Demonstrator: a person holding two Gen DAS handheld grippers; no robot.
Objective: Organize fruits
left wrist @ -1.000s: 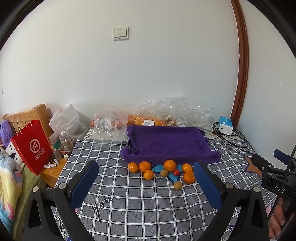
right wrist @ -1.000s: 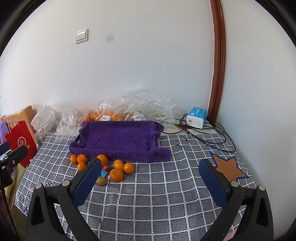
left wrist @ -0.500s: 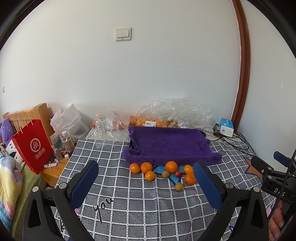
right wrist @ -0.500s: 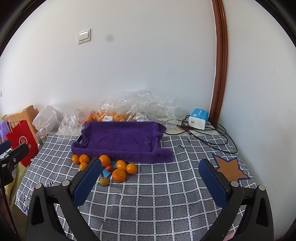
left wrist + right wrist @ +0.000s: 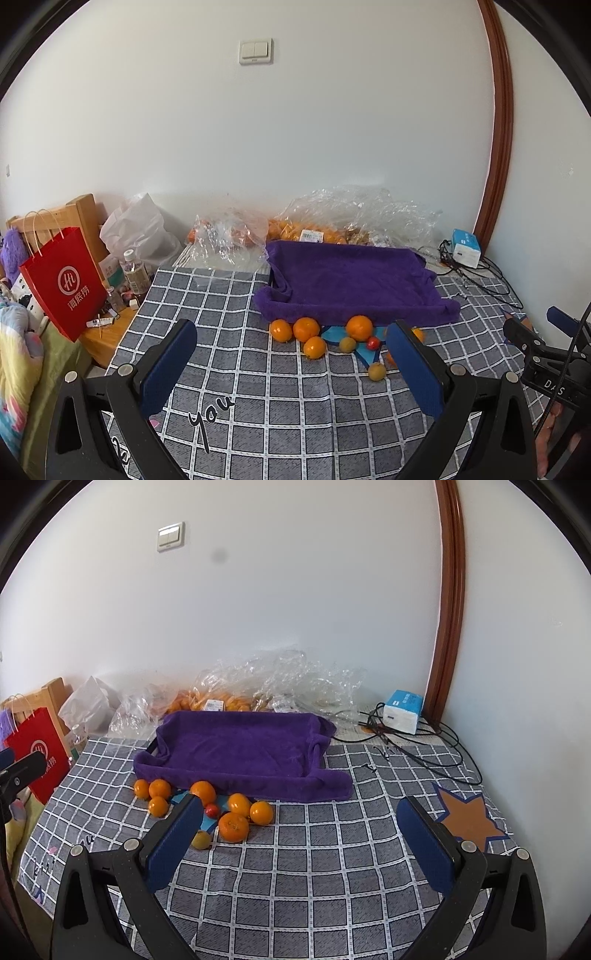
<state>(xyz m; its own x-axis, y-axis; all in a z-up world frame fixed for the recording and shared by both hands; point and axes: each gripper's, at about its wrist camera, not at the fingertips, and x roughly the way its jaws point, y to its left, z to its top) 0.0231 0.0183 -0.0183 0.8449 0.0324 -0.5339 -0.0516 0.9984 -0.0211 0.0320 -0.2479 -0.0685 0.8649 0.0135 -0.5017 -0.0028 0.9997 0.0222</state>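
Several oranges (image 5: 306,328) (image 5: 233,826) lie in a cluster on the checked tablecloth (image 5: 280,402) (image 5: 332,871), with two small yellow-green fruits (image 5: 376,371) (image 5: 201,840) and a small red fruit (image 5: 373,343) (image 5: 211,810) among them. Just behind them sits a tray draped in purple cloth (image 5: 351,280) (image 5: 240,749). My left gripper (image 5: 291,362) is open, held above the table short of the fruit. My right gripper (image 5: 301,838) is open too, nearer the table's right half. Nothing is between either pair of fingers.
Clear plastic bags with more oranges (image 5: 314,229) (image 5: 236,698) lie against the wall. A red paper bag (image 5: 64,280), a bottle (image 5: 135,273) and a wooden stand are off the table's left edge. A blue-white box (image 5: 402,710) and black cables (image 5: 424,749) lie at the back right.
Both grippers have shifted slightly, so the fruit and tray sit a little lower and further right in each view. Both stay open. No fruit has moved.
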